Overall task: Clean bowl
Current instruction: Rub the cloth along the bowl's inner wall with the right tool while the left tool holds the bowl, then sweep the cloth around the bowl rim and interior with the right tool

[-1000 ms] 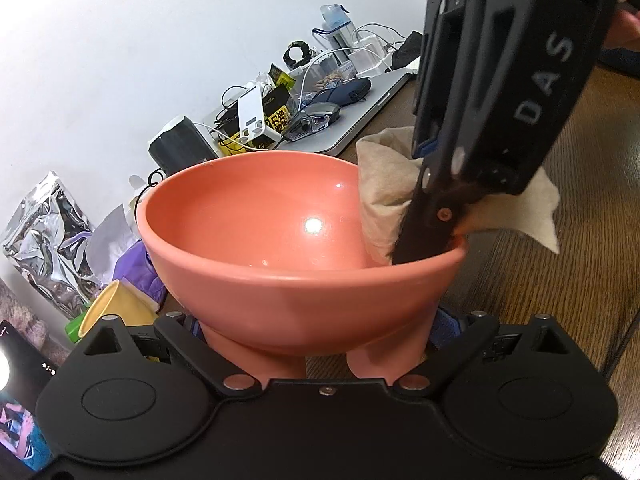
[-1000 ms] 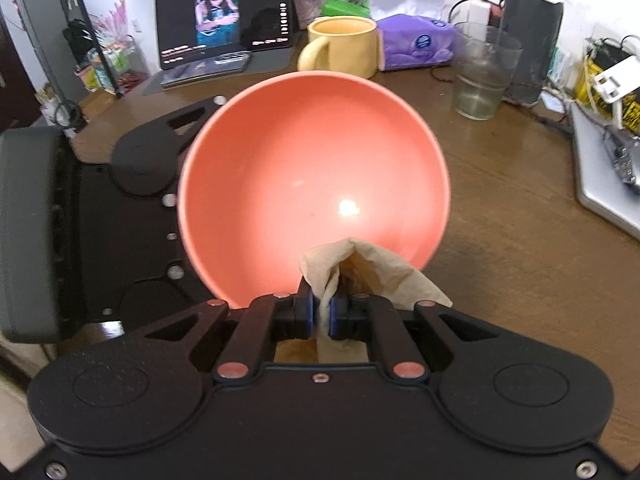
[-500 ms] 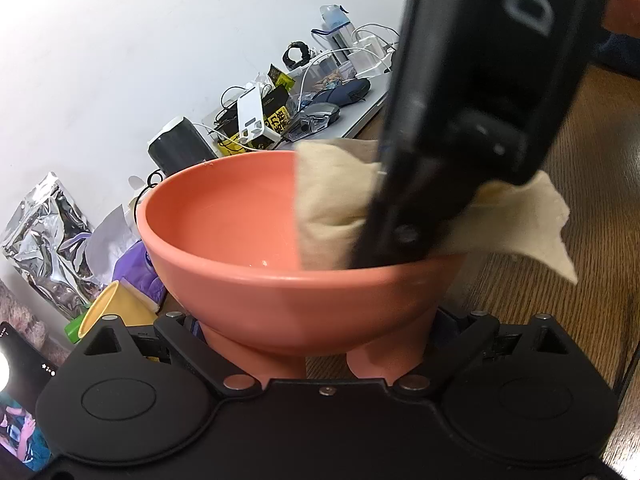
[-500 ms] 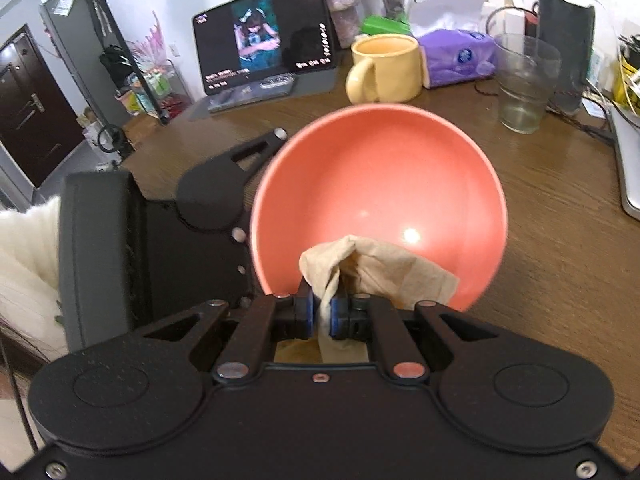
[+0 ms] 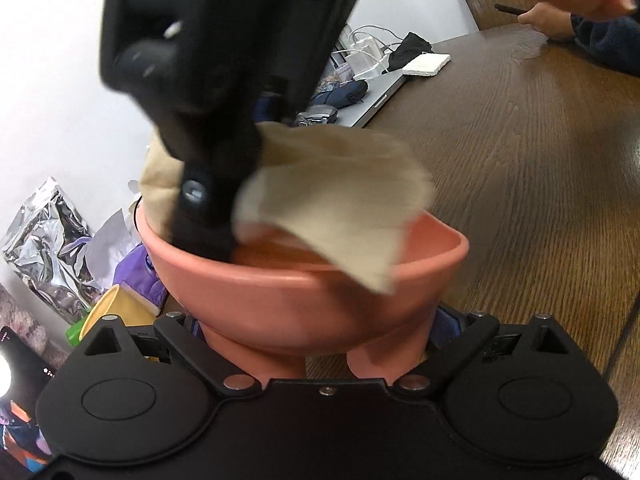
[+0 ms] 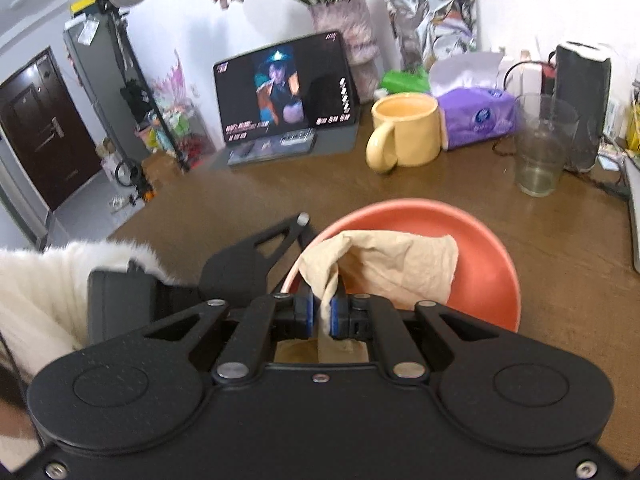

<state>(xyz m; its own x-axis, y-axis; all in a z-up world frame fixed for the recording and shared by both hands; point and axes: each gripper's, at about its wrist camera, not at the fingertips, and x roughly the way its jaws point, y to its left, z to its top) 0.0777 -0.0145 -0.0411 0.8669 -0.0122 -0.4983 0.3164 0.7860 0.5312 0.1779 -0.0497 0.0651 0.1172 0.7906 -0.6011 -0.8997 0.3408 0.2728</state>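
The left gripper (image 5: 326, 340) is sitting nearest the left wrist camera, its jaws closed around the foot of the salmon-pink bowl (image 5: 320, 304), which it is holding just above the brown wooden table (image 5: 520, 168). In that view the right gripper (image 5: 204, 236) is reaching down, blurred, into the bowl at its far left side, with a beige paper towel (image 5: 336, 208) trailing from it and draping over the near rim.

From the right wrist camera the right gripper's jaws are standing narrow, its blue pads (image 6: 305, 317) pinching a bunched fold of the paper towel between them. The rest of the towel is fanning forward over the bowl's interior. To the left of the bowl the black body of the left gripper is showing, with a white fluffy sleeve (image 6: 48, 280) beside it.

Beyond the bowl, a clear glass (image 6: 538, 156), a yellow mug (image 6: 404, 132) and a purple tissue pack (image 6: 476, 116) are standing near the table's far edge. A tablet (image 6: 284, 92) is playing video left of the mug, with a crinkled silver foil bag (image 6: 432, 12) behind.
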